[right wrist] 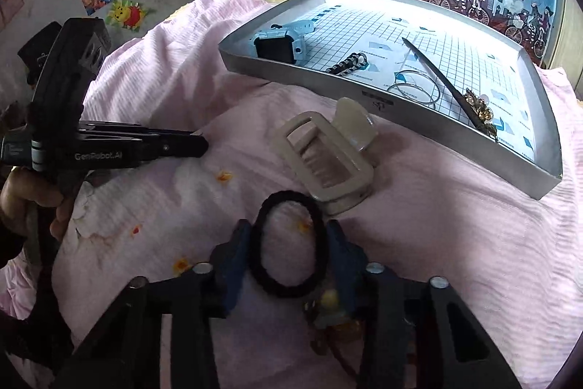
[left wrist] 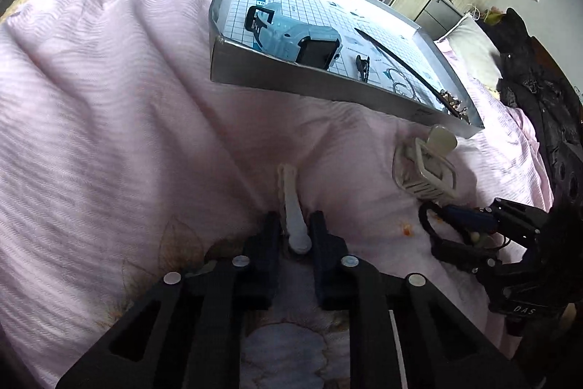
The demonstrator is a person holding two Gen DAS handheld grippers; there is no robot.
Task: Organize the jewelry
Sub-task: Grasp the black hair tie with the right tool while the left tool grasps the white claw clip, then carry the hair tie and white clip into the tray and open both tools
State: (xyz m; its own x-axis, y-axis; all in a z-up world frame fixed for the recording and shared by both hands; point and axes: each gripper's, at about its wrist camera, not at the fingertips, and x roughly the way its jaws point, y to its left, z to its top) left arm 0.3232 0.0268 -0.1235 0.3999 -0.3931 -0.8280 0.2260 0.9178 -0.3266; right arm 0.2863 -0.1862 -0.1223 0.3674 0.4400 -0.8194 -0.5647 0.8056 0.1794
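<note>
A shallow silver tray (right wrist: 419,119) lined with gridded paper is taken as the landmark; it rests tilted on a pink quilt (left wrist: 109,97). Inside it are seen a pale blue watch (left wrist: 291,35) with a black face, a small dark hair clip (right wrist: 346,64), thin metal bangles (right wrist: 415,86), a long black stick (right wrist: 437,75) and a gilt beaded piece (right wrist: 481,112) at its near right corner.

Just in front of the tray's near wall, a beige claw clip (right wrist: 328,163) lies on the quilt. Nearer than the claw clip, and touching or nearly touching its lower edge, a black hair tie (right wrist: 288,287) is straddled by the right gripper (right wrist: 288,232). The jaws are set on either side of the loop and are parted; whether the pads already press it cannot be told. A small yellowish trinket (right wrist: 328,301) is seen beneath the right finger, too blurred to name.

Left of the claw clip and well in front of the tray, a slim white hair clip (left wrist: 293,206) is clasped at its rounded near end by the left gripper (left wrist: 295,225), the jaws being closed on it.

The hair tie is judged light, soft and elastic; it will collapse when squeezed, so one strand or the gathered loop should be pinched, and snagging on the quilt is to be watched. The white clip is judged light, stiff and smooth; it may swivel or slip, so hold nearer its middle would be steadier. The claw clip is rigid and bulkier, and is best taken across its body.
</note>
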